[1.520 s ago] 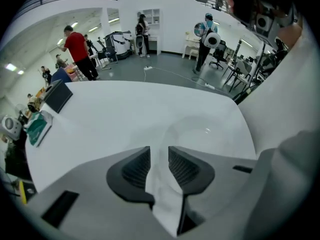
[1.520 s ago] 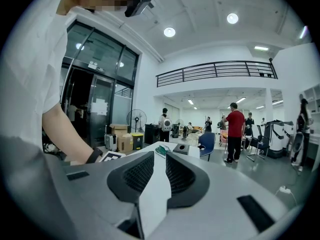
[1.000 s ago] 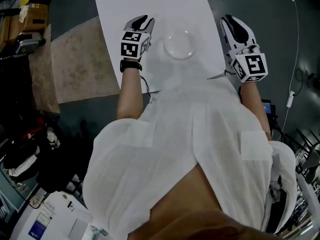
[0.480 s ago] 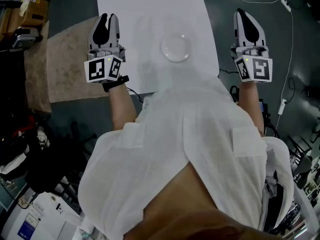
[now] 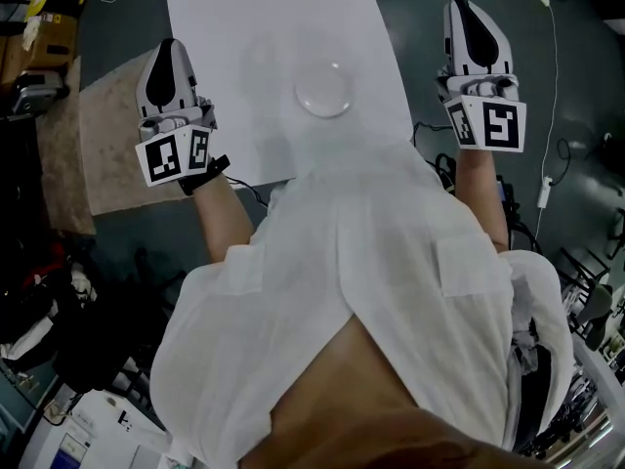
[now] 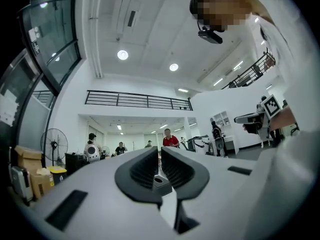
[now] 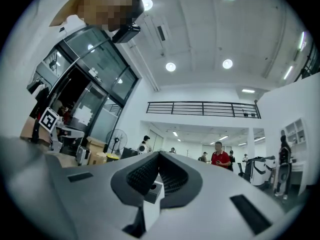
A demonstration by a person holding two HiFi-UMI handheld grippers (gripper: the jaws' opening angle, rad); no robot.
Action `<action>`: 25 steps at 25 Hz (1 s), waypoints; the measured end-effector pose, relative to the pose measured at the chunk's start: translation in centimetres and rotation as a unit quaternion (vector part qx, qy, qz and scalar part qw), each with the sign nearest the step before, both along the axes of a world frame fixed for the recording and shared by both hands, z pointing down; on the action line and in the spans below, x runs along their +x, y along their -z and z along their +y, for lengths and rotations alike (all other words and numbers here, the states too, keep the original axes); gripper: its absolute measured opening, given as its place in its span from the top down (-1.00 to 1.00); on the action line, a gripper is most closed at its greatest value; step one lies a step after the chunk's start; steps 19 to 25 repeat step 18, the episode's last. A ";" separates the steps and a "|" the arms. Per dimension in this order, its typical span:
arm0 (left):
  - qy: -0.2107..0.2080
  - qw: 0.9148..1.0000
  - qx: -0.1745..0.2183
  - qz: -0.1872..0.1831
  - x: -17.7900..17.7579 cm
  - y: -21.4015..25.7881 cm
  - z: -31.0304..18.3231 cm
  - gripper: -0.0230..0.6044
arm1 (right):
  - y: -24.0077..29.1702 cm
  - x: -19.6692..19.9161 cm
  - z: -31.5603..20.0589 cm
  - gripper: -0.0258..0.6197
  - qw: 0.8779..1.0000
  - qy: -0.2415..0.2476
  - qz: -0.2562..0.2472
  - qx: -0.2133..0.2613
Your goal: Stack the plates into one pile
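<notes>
**Item 1. Clear round glass plates** (image 5: pixel 323 94). They lay on the long white table (image 5: pixel 244 27), near its close end and about midway between the two grippers, touched by neither. They read as a single round outline. Whether that was one plate or several already piled could not be told from the head view.

Handling, as judged: stiff, brittle and smooth-faced, so likely to slip under hard pads and to chip if dropped or knocked together. The weight was probably modest. The best hold would be a pinch on the rim, one jaw over and one under the lip. The plate lay flat on the table, so getting the lower jaw under the lip would be the awkward part.

**Item 2. Left hand-held gripper** (image 5: pixel 168 55) (image 6: pixel 160 151). It was raised off the table's left edge, above the beige rug (image 5: pixel 103 135) on the floor. Its jaws had just been closing and now met at the tips, with nothing between them.

**Item 3. Right hand-held gripper** (image 5: pixel 461 13) (image 7: pixel 159 156). It was raised beyond the table's right edge, well apart from the plates. Its jaws were together and it held nothing.

**Status, as judged.** No plate was in hand, and both grippers stood clear of the table.
</notes>
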State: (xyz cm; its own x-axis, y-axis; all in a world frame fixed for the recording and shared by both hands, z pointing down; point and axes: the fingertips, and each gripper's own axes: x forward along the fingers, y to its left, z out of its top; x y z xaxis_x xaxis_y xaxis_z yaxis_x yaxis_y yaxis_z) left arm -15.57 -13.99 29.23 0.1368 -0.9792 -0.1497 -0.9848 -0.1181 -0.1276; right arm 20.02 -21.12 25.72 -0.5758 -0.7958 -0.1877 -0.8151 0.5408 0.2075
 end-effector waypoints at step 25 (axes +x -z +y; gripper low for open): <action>-0.013 1.000 -0.013 0.002 0.8 -0.7 -0.6 0.84 | 0.5 -0.6 0.5 0.84 1.000 0.007 0.024 0.017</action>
